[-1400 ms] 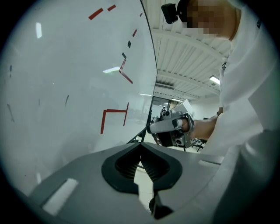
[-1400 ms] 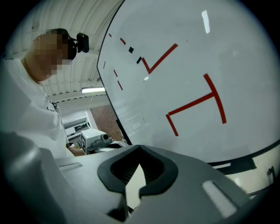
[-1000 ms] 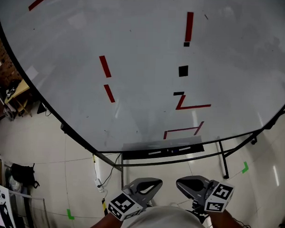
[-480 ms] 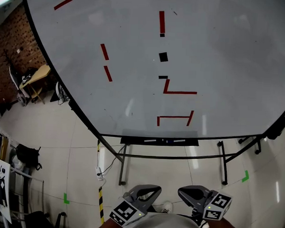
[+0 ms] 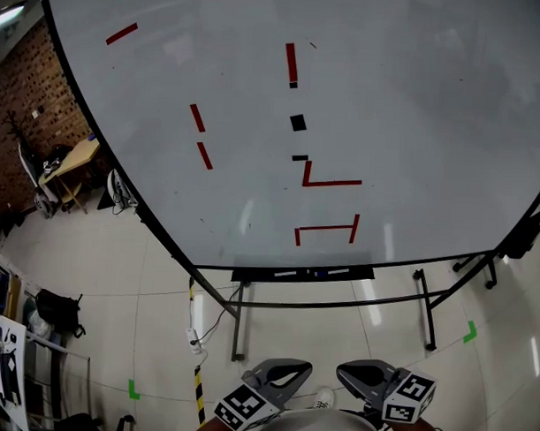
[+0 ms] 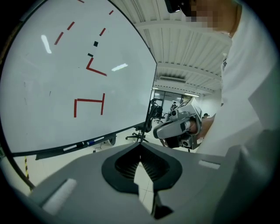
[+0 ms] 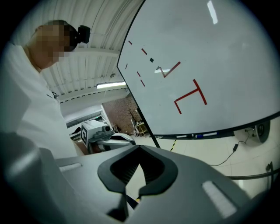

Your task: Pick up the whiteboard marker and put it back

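Whiteboard markers lie in the black tray under the whiteboard. One has a blue part; white ones lie beside it. Red and black strokes mark the board. Both grippers hang low by the person's body, well short of the tray. My left gripper is shut with nothing in it. My right gripper is shut and empty too. Each gripper view shows the other gripper beside a white sleeve.
The board stands on a black metal frame with legs on a tiled floor. A cable and power strip lie left of the frame. A cluttered table and a black bag sit at the left, by a brick wall.
The head view has swung: the board's strokes and the tray sit further left and look smaller, and more floor shows. Both grippers stay shut low by the body.
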Action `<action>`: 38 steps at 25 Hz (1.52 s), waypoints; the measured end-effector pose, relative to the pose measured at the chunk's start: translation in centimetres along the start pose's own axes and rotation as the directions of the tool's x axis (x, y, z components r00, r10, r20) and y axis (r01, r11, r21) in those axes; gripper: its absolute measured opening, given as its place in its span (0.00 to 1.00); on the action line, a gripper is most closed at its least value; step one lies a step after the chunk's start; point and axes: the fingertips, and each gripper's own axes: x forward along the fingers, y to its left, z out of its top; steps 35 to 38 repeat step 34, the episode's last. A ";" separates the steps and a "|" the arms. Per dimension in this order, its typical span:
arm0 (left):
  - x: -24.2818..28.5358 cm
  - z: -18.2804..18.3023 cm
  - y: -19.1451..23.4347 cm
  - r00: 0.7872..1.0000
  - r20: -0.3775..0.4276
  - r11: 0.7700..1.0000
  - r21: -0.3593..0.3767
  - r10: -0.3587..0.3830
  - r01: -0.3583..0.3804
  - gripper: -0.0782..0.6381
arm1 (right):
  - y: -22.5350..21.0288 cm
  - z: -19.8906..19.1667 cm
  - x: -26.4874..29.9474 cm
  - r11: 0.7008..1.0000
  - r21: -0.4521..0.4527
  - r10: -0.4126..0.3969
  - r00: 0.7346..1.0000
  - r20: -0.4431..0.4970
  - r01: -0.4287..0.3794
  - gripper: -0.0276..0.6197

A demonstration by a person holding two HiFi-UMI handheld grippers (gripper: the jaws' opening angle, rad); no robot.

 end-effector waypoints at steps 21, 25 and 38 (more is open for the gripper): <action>-4.6 -0.8 4.0 0.994 0.038 0.991 -0.079 -0.102 0.105 0.13 | 2.7 0.8 5.4 0.991 -0.054 -0.121 0.992 0.032 0.123 0.05; -5.1 -1.1 4.3 0.995 0.035 0.992 -0.078 -0.097 0.100 0.13 | 2.7 0.5 5.8 0.991 -0.057 -0.124 0.992 0.019 0.125 0.05; -6.0 -1.6 4.7 0.997 0.032 0.994 -0.072 -0.077 0.079 0.13 | 3.1 0.3 6.2 0.990 -0.061 -0.125 0.992 0.009 0.125 0.05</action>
